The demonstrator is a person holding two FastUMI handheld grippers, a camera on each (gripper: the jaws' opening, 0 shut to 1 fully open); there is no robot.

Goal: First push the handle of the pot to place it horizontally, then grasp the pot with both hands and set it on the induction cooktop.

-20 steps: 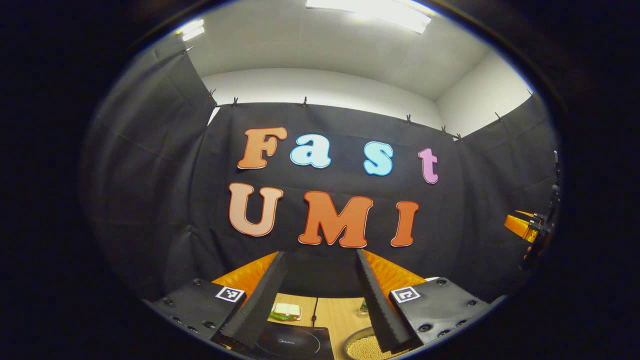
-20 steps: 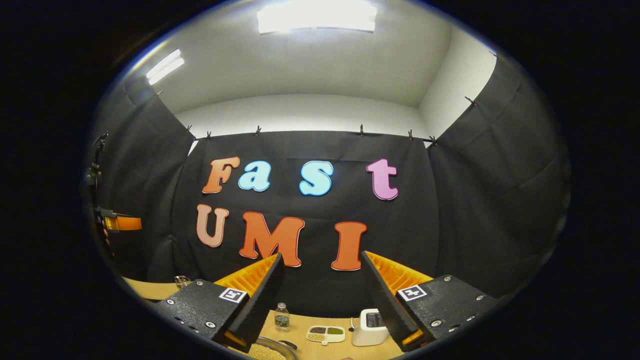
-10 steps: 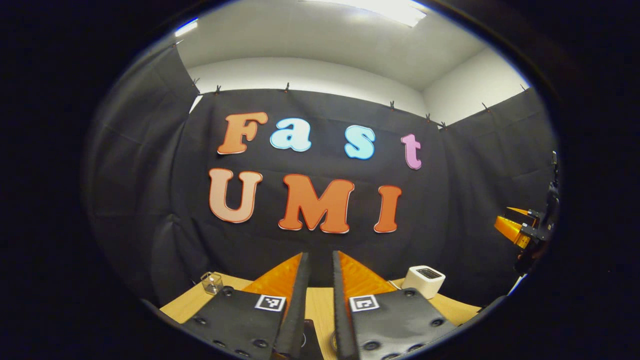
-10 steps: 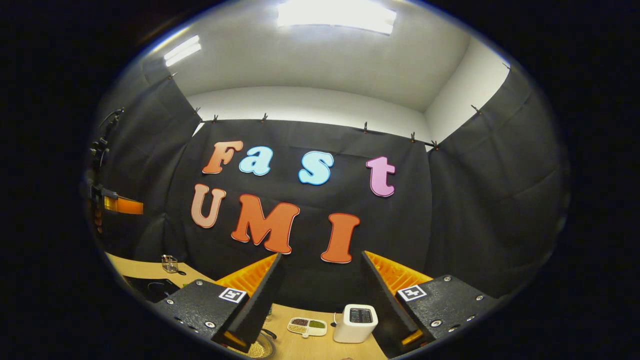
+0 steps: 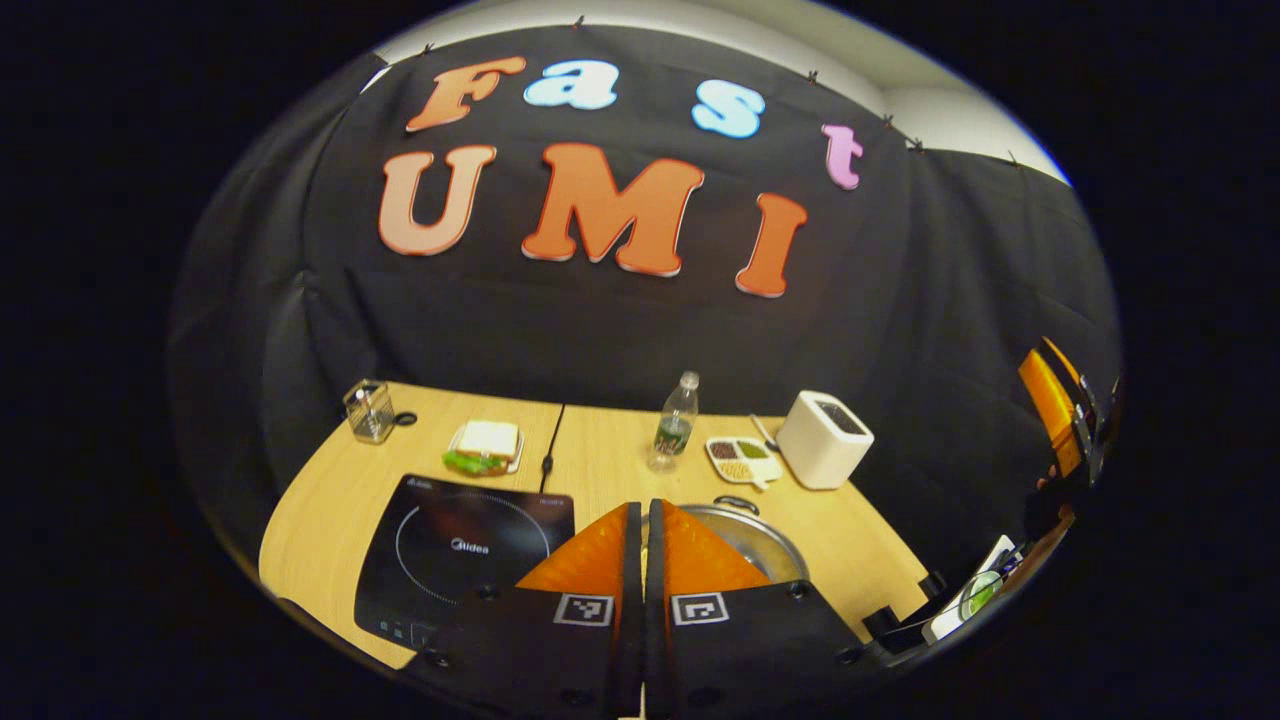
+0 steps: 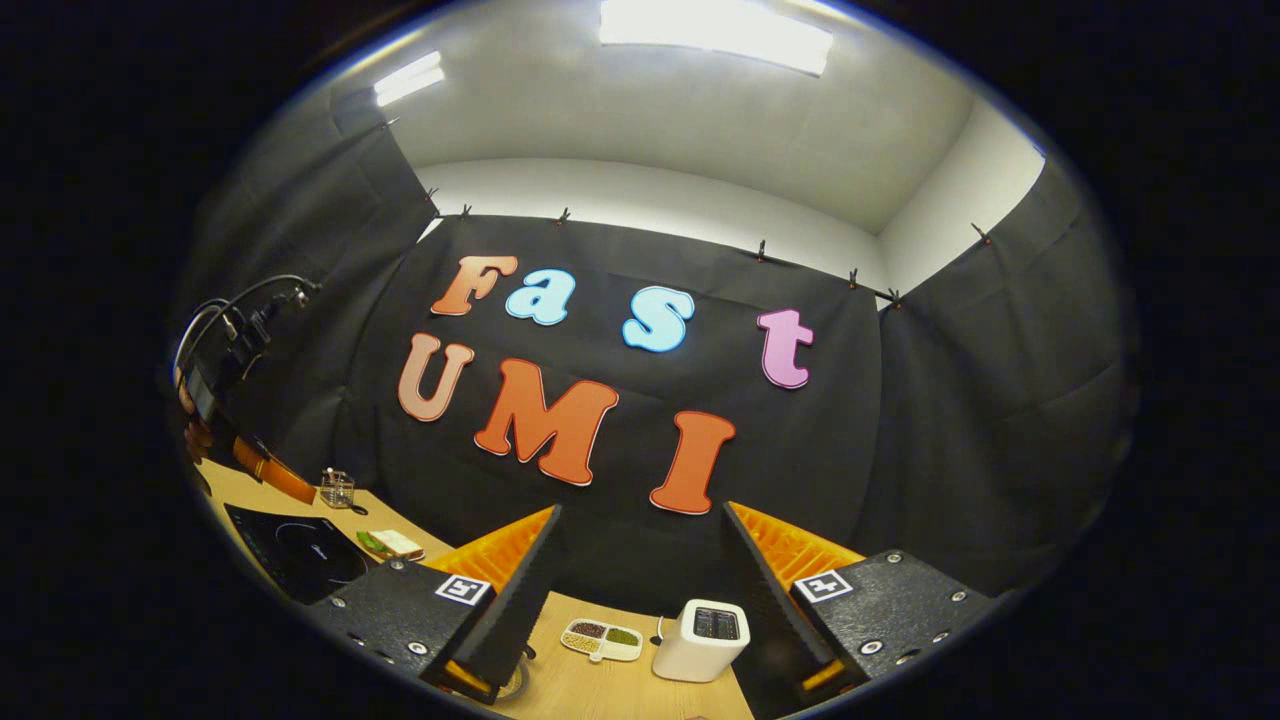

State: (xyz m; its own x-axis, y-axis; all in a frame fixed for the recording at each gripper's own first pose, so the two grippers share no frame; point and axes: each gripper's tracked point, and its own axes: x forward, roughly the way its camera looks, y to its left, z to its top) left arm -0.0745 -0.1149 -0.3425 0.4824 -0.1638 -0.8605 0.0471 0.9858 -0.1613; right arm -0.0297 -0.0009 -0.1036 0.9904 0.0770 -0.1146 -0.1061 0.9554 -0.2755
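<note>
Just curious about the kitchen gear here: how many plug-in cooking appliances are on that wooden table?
2. The black induction cooktop lies flat at the table's near left; the white toaster stands at the far right. Others may sit out of sight.

Black cloth (image 6: 950,420) walls a wooden table (image 5: 330,500); white ceiling (image 6: 650,130) with seemingly 2 strip lights (image 6: 715,22).

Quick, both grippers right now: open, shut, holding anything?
Left gripper: shut, nothing between its fingers, above the pot.
Right gripper: open, holding nothing.
</note>
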